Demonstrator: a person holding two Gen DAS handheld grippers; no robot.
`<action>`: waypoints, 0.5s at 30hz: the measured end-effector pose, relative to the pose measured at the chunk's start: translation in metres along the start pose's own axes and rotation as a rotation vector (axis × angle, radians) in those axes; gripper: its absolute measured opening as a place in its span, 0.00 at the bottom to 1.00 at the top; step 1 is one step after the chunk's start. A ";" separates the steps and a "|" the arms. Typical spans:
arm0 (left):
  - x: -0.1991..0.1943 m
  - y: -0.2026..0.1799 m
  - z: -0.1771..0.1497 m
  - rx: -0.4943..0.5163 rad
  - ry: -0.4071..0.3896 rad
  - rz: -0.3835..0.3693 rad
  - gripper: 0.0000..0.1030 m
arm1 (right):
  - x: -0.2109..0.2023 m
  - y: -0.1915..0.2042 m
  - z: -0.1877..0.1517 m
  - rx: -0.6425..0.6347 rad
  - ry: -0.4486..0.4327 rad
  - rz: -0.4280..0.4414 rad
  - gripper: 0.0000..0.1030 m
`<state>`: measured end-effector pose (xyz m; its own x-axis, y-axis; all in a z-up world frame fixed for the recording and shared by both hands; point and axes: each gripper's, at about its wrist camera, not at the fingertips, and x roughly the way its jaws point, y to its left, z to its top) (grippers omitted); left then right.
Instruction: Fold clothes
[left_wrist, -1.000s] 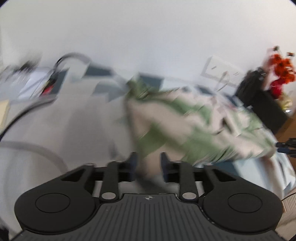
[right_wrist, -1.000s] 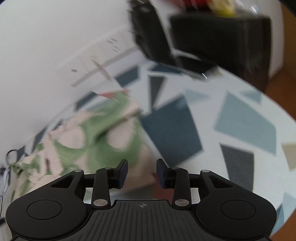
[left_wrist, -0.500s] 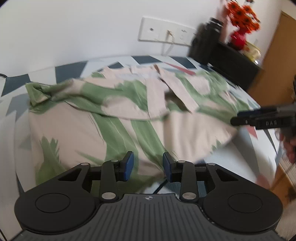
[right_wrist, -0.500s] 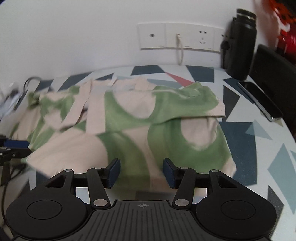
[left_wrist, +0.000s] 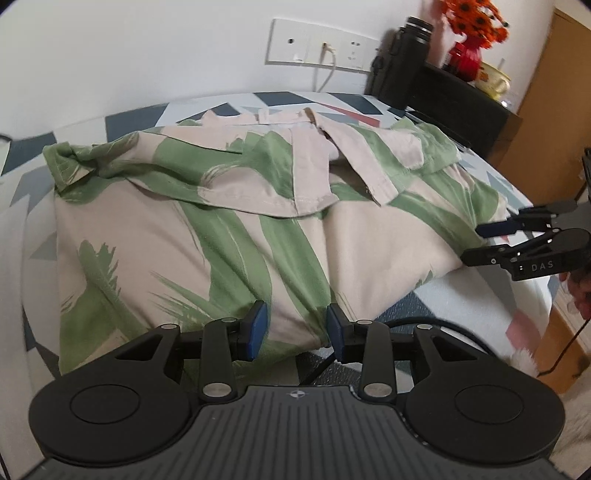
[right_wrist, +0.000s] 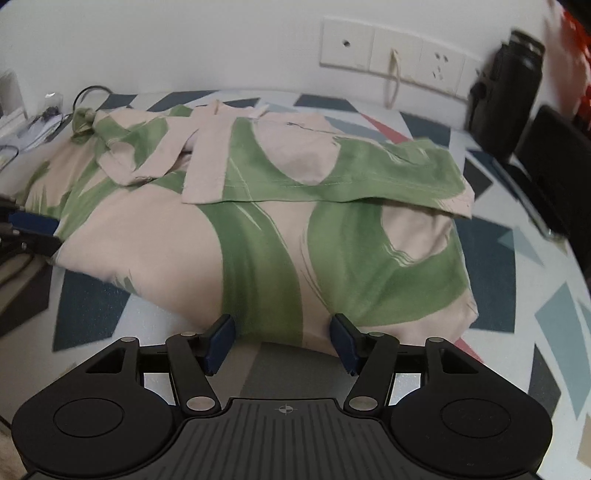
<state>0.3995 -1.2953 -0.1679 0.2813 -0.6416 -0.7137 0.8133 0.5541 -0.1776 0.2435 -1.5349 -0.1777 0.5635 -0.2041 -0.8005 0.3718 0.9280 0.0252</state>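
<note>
Where cotton bunches, soft shirt (left_wrist: 229, 236) folds overlap

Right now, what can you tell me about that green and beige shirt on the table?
The shirt is thin woven cloth, beige with broad green brush strokes. It lies flat on the patterned tabletop, collar toward the wall, both sleeves folded in over the body. Its near hem sits between the right tongs, which are opening. Nothing presses on it.

The shirt (left_wrist: 229, 229) is lying across the table (left_wrist: 476, 295), filling mid-frame (its collar toward the wall); the bottle (left_wrist: 404, 62) is standing upper right, behind it.
</note>
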 end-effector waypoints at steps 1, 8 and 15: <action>-0.003 0.000 0.002 -0.008 -0.012 0.010 0.47 | -0.003 -0.005 0.005 0.040 0.001 0.012 0.51; -0.026 0.018 -0.007 -0.184 -0.061 0.066 0.62 | 0.006 -0.018 0.019 0.107 -0.068 -0.017 0.57; -0.049 0.029 -0.042 -0.234 -0.040 0.180 0.62 | 0.017 -0.015 0.000 0.066 -0.097 -0.029 0.61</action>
<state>0.3879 -1.2250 -0.1665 0.4342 -0.5398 -0.7212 0.6104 0.7651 -0.2052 0.2470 -1.5523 -0.1914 0.6196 -0.2627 -0.7396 0.4351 0.8992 0.0451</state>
